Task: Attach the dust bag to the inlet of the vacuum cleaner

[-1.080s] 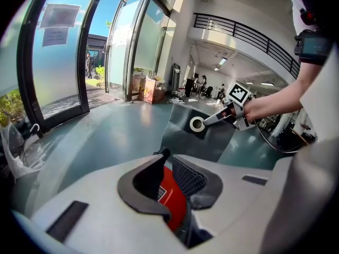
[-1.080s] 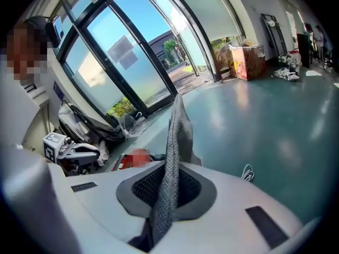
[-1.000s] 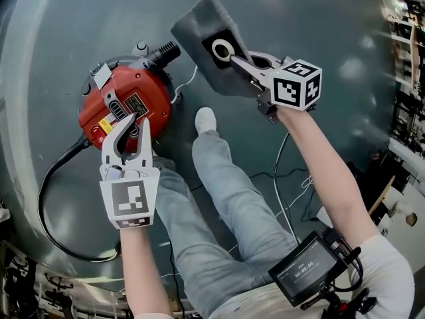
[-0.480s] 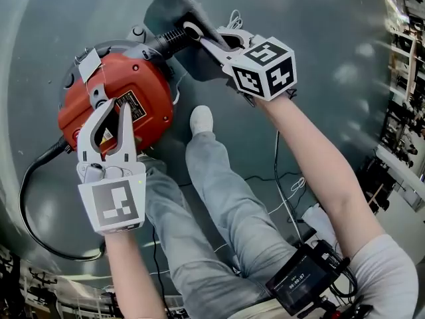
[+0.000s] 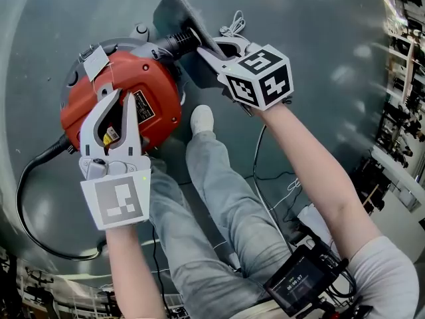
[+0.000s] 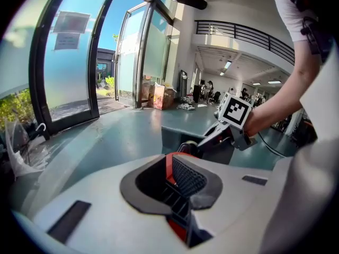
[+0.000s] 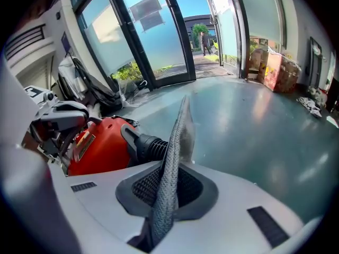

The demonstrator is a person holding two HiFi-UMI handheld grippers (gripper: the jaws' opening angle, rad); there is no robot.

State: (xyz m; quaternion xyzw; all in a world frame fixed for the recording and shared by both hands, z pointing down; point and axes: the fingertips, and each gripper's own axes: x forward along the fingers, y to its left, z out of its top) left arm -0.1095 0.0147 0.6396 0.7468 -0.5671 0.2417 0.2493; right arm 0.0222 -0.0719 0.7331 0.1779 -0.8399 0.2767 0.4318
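Right gripper (image 5: 199, 43), clamped on the dust bag (image 5: 171, 5), has reached the inlet (image 5: 178, 43) just ahead, so seating looks next. Left gripper (image 5: 122, 102), jaws slightly apart, hangs over the vacuum cleaner (image 5: 158, 85).

The left claw (image 5: 121, 97) points away from the person and slants downward, its left marker cube (image 5: 121, 201) facing up toward the head. Its two jaws stand a narrow gap apart, and its own view shows nothing pinched between the pads. The left forearm (image 5: 129, 271) comes straight up from the bottom edge of the head view. The right claw (image 5: 199, 42) aims up and to the left in that view, angled more steeply down, jaws closed on the grey fabric of the dust bag (image 7: 172, 157). The right forearm (image 5: 312, 171) is bare and stretches out diagonally from the lower right, the right marker cube (image 5: 259, 77) just ahead of the wrist
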